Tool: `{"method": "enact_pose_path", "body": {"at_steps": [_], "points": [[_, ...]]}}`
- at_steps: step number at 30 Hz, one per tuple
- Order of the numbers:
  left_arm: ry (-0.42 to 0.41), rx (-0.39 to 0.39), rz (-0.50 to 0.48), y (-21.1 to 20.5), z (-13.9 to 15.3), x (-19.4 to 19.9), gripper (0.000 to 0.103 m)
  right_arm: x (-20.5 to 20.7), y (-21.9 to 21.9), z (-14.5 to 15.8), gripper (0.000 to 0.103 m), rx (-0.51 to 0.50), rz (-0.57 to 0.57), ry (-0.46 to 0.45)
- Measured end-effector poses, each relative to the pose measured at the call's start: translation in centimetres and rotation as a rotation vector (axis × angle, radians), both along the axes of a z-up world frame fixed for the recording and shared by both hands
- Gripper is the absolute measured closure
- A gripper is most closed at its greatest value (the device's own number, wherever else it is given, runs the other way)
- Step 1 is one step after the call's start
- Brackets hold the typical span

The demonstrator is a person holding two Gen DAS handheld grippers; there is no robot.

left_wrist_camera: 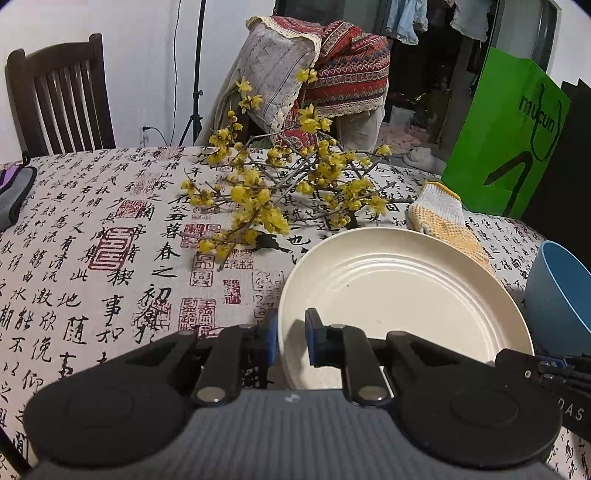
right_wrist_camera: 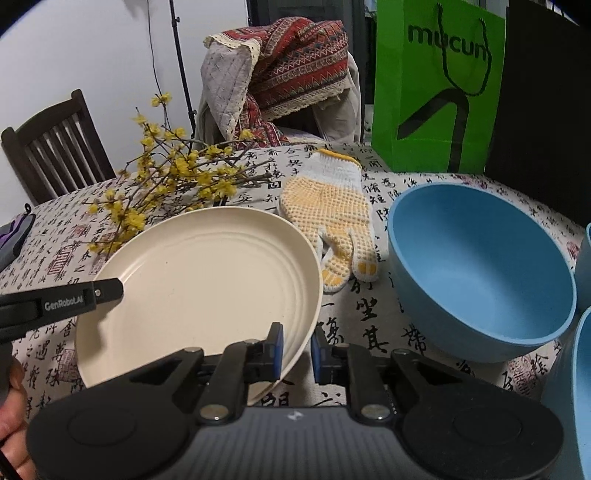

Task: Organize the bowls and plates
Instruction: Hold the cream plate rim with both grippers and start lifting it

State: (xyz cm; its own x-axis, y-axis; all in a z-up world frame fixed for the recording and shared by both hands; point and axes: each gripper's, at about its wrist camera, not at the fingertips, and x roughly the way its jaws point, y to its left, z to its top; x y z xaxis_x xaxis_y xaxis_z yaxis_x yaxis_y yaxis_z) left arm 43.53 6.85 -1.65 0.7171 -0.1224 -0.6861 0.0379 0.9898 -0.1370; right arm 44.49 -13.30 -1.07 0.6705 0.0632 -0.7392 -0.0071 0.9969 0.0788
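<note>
Plate (right_wrist_camera: 207, 280) tilted, right rim raised

Prob. home dining rm: tablecloth (left_wrist_camera: 92, 229), wooden chair (left_wrist_camera: 59, 96), hung laundry (left_wrist_camera: 406, 18).

Soft indoor light, fisheye-bent edges, perhaps slightly blurred corners

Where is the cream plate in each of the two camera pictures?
Left wrist view: the plate sits lower right of centre, its near rim between the left gripper fingers.
Right wrist view: the plate sits left of centre, its right rim between the right gripper fingers.
Shared landmark: the glove lies just beyond the plate in both.
</note>
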Motion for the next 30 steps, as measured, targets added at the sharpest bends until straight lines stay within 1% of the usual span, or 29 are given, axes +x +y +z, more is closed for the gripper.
{"method": "enact_pose_path", "body": {"at_steps": [8, 10, 16, 23, 25, 30], "points": [[-0.042, 0.027, 0.01, -0.8, 1.3, -1.1, 0.087, -0.9, -0.5, 0.7, 0.088, -0.002, 0.008, -0.024], [-0.056, 0.042, 0.012, -1.0, 1.6, -1.6, 0.087, -1.2, -0.8, 0.9, 0.088, 0.015, 0.004, -0.03], [-0.057, 0.037, 0.017, -0.9, 2.2, -2.3, 0.087, -1.9, -1.4, 1.2, 0.088, 0.053, -0.001, -0.034], [-0.078, 0.049, 0.019, -1.0, 3.0, -3.7, 0.089, -3.0, -1.7, 1.7, 0.088, 0.082, -0.005, -0.045], [-0.085, 0.056, 0.023, -1.0, 3.1, -4.1, 0.091, -3.3, -1.9, 1.8, 0.088, 0.093, -0.007, -0.046], [-0.078, 0.06, 0.03, -0.8, 2.8, -4.6, 0.091, -3.7, -1.8, 1.8, 0.089, 0.101, -0.006, -0.041]]}}
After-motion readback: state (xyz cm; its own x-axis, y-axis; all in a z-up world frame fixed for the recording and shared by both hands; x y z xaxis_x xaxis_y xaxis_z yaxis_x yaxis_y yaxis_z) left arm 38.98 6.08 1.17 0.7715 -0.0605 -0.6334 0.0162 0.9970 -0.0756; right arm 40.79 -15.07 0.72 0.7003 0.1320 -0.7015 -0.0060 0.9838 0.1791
